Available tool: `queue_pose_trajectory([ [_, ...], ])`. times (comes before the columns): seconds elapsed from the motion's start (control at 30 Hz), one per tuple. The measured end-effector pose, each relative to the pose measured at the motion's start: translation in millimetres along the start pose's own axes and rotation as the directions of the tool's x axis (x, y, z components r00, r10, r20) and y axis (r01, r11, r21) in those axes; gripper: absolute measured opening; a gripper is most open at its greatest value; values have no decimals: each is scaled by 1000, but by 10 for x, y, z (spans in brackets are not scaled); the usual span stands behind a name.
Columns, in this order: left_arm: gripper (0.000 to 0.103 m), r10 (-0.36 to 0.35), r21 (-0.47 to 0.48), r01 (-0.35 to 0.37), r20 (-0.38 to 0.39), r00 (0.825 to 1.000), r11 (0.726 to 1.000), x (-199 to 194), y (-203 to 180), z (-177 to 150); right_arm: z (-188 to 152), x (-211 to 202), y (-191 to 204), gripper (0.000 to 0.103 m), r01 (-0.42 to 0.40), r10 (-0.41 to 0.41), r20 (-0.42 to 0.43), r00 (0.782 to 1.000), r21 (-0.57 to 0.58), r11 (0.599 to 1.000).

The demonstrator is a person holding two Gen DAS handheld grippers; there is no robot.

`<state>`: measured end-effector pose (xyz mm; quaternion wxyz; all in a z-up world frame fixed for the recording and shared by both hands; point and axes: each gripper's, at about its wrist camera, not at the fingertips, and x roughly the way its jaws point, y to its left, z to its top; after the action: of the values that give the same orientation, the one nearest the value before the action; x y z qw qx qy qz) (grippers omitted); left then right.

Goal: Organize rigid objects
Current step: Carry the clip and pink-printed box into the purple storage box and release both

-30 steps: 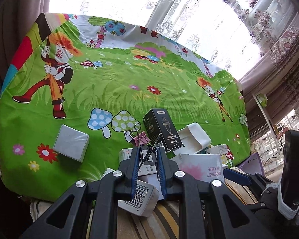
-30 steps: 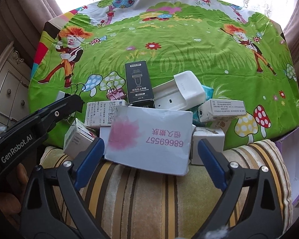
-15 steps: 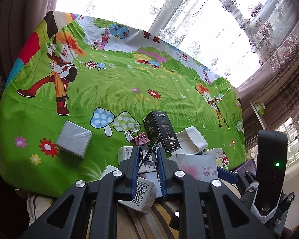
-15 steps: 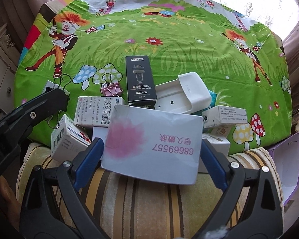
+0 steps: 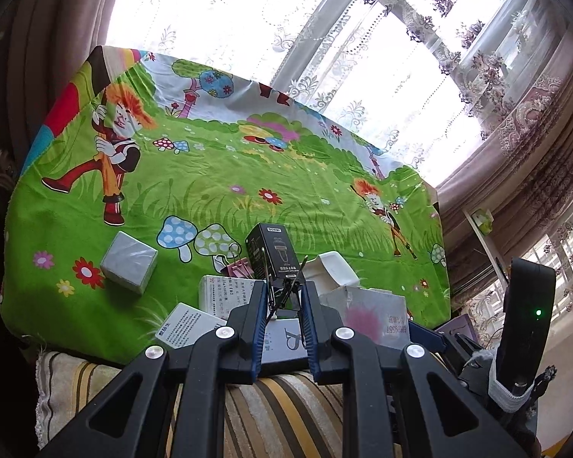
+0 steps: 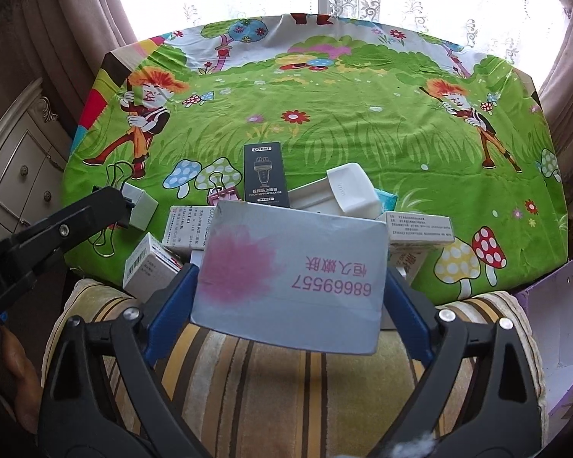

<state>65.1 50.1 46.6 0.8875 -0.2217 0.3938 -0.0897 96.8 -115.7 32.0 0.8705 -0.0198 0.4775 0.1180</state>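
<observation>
The left hand-held gripper (image 5: 283, 301), pitched down, is clamped on a black binder clip (image 5: 282, 293). The right hand-held gripper (image 6: 288, 280), pitched steeply down, grips a large white box (image 6: 290, 280) across its width with jaws spread wide. Beyond its fingertips lies a black carton (image 6: 265, 173) on the desk (image 6: 363, 129).

The cartoon-print tablecloth (image 6: 363, 141) is soft matt cloth, lightly creased. The big grey-white box (image 6: 290, 278) is smooth card with a dull sheen; the black DORMI box (image 6: 265, 175) is glossier printed card. The white tray-like case (image 6: 347, 191) looks like smooth matt plastic. A silvery cube box (image 5: 129, 261) has a faint metallic foil finish. The striped cushion (image 6: 286, 389) is napped woven fabric. Lace curtains (image 5: 363, 38) are sheer. The pink binder clip (image 6: 225, 195) is painted metal.
</observation>
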Motion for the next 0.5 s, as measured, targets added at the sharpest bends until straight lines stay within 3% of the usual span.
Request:
queue_pose_trajectory([
  [0.37,19,-17,2,17,0,1000,1000,-185,-437,-267,-214,-346,-417,95,-7,3,49,999,69,998],
  [0.5,19,-6,51,6,-6,1000,999,-246,-687,-354,-236,-448,-484,95,9,-14,60,998,82,997],
])
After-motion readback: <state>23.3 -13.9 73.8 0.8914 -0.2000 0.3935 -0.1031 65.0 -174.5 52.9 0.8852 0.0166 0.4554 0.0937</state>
